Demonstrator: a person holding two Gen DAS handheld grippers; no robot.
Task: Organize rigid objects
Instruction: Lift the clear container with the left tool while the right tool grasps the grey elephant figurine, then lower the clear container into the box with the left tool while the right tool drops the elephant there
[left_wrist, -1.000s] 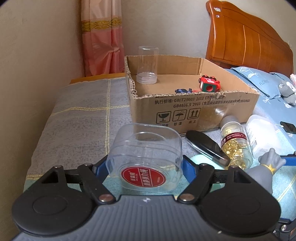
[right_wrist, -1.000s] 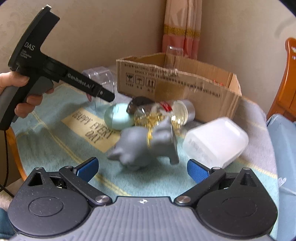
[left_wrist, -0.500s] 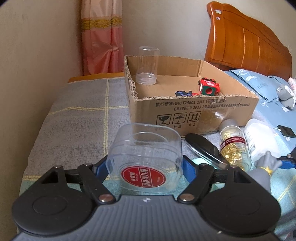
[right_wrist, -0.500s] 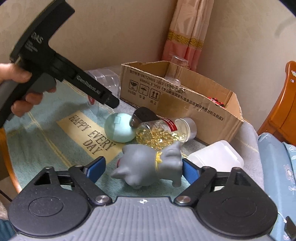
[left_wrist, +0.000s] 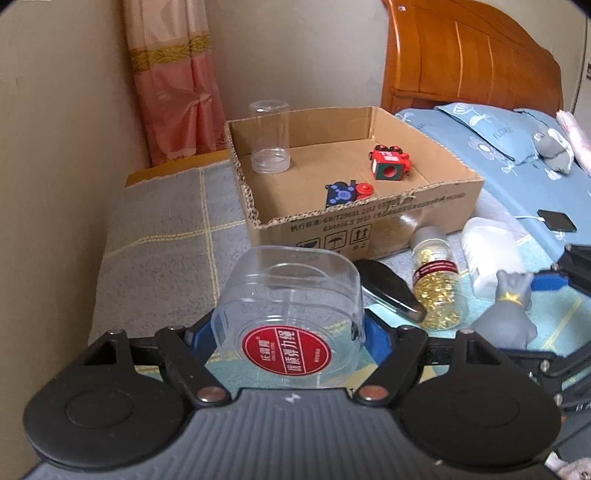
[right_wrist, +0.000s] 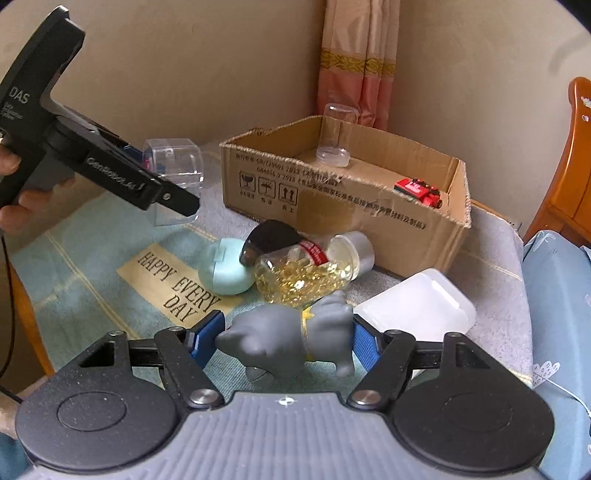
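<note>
1. Clear plastic case with a red round label (left_wrist: 288, 314) sits pinched between the blue pads of the left gripper (left_wrist: 288, 332), in front of the cardboard box (left_wrist: 369, 225). It is now raised compared with a second ago, so the box floor shows more fully.
2. The right gripper (right_wrist: 284, 343) was spread wide around the grey toy figure (right_wrist: 291, 336) a second ago. Its jaws are closing at this moment, and the pads now touch the toy on both sides, near the box's front wall.
3. Inside the box: a clear jar (left_wrist: 269, 142), a red toy (left_wrist: 389, 162) and a blue toy (left_wrist: 345, 192).
4. In front of the box remain a capsule bottle (right_wrist: 310, 269), a white container (right_wrist: 417, 306), a mint case (right_wrist: 225, 271) and a black item (right_wrist: 269, 238).
5. Judgement: both grips appear secured; both items are ready to go into the box.
</note>
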